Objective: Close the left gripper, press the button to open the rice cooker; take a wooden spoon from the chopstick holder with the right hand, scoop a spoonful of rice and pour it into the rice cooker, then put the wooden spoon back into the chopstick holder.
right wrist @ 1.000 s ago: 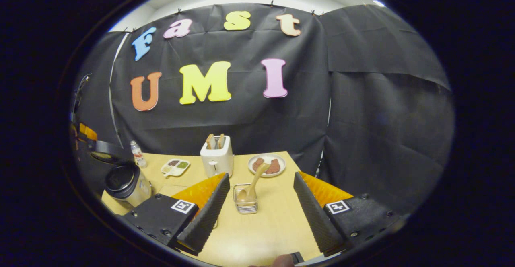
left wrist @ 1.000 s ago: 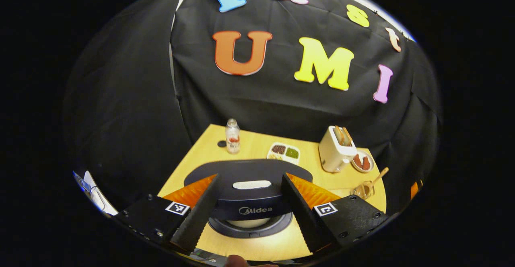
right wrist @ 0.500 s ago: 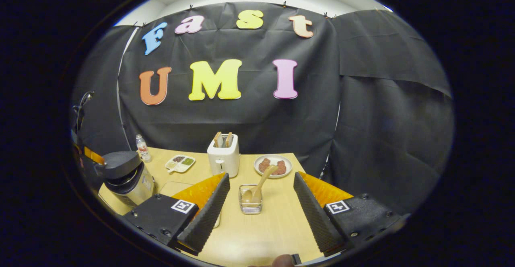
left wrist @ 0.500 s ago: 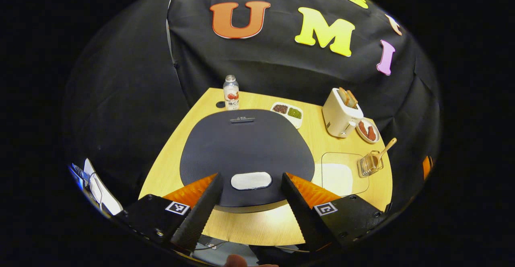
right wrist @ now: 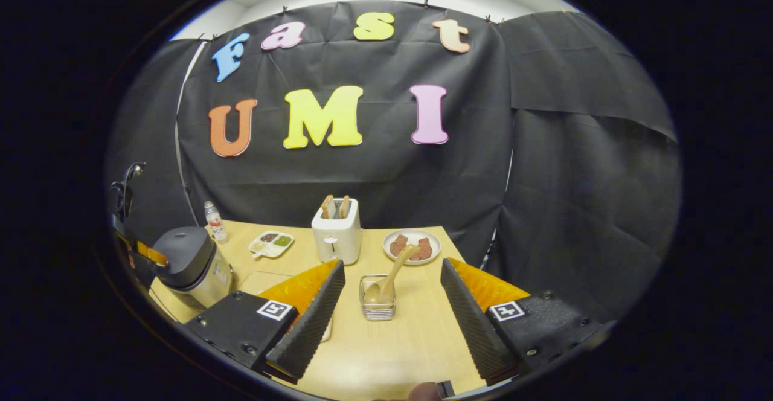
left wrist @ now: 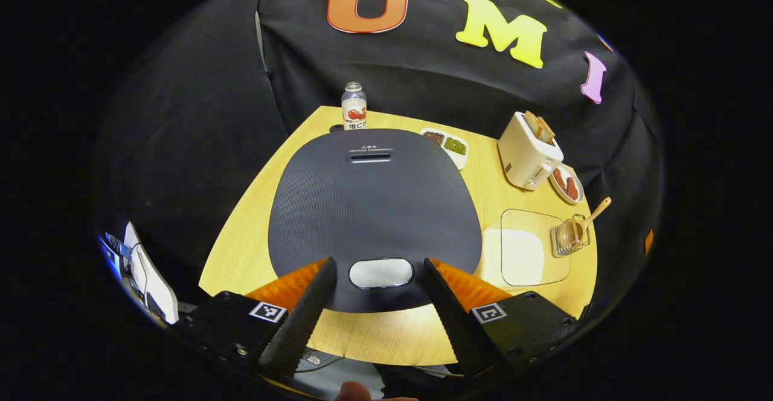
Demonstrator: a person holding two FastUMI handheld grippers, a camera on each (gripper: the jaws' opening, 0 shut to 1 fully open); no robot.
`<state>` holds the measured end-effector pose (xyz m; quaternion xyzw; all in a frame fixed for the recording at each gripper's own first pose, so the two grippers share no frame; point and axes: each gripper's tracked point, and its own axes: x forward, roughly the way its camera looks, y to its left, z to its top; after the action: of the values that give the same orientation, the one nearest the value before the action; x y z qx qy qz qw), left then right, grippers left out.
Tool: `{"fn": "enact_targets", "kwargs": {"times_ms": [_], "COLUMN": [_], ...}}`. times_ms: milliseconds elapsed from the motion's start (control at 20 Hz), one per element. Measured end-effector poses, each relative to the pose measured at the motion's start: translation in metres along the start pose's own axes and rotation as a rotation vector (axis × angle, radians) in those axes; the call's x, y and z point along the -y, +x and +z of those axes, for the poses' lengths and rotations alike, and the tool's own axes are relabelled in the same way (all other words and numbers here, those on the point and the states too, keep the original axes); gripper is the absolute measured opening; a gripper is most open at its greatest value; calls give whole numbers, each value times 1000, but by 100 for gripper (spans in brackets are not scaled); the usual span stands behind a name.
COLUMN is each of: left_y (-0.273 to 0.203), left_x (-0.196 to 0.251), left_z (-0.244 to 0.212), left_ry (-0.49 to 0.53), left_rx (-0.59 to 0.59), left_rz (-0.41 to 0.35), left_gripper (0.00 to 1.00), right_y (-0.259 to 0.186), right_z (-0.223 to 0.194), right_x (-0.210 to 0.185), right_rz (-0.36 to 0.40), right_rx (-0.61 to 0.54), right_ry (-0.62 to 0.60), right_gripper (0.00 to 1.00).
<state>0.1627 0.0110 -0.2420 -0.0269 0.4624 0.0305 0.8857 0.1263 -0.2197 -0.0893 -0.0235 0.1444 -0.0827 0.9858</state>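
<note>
Left hand-held gripper (left wrist: 374, 304) hangs wide open, empty, straddling the cooker (left wrist: 374, 208) button (left wrist: 381, 273); unclosed, its fingers could miss the button.

Each gripper, the left gripper (left wrist: 373, 310) and the right gripper (right wrist: 388, 313), is showing ridged fingers, orange ribbed backing, black screwed blocks and square black-and-white tags.

No legible text, rice cooker (left wrist: 374, 202) lid's small print and bottle (left wrist: 354, 106) label unreadable
</note>
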Motion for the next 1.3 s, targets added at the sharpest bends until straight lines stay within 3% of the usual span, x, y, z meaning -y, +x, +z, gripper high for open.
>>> {"fn": "enact_targets", "kwargs": {"times_ms": [400,550,750,850,1000,1150,1200,1250,1300], "left_y": [7,8,-7,-33,-88,-144,-167,-193,-211], "left_x": [-2,-4,-16,-12,1,29,36,40,46], "left_z": [-1,3,20,36,61,76,77,72,68], "left_ry": [-54,-88,-168,-158,-63,8,11,8,7], "left_rx": [-20,18,126,226,410,583,638,688,731], "left_rz": [44,84,142,131,99,34,5,-26,-58], "left_gripper": [97,100,92,92,92,98,98,97,97], "right_y": [47,71,80,67,34,-9,-27,-45,-62], "right_z": [-10,-7,6,14,18,38,46,52,58], "right_x": [-2,4,8,7,-4,-9,-11,-11,-11], "right_rz": [82,114,138,132,134,108,101,89,77], "right_rx": [-37,-30,-4,29,58,120,146,171,193], "right_ry": [45,47,57,68,63,36,36,38,43], "right_gripper": [100,100,98,100,94,94,100,94,100]}}
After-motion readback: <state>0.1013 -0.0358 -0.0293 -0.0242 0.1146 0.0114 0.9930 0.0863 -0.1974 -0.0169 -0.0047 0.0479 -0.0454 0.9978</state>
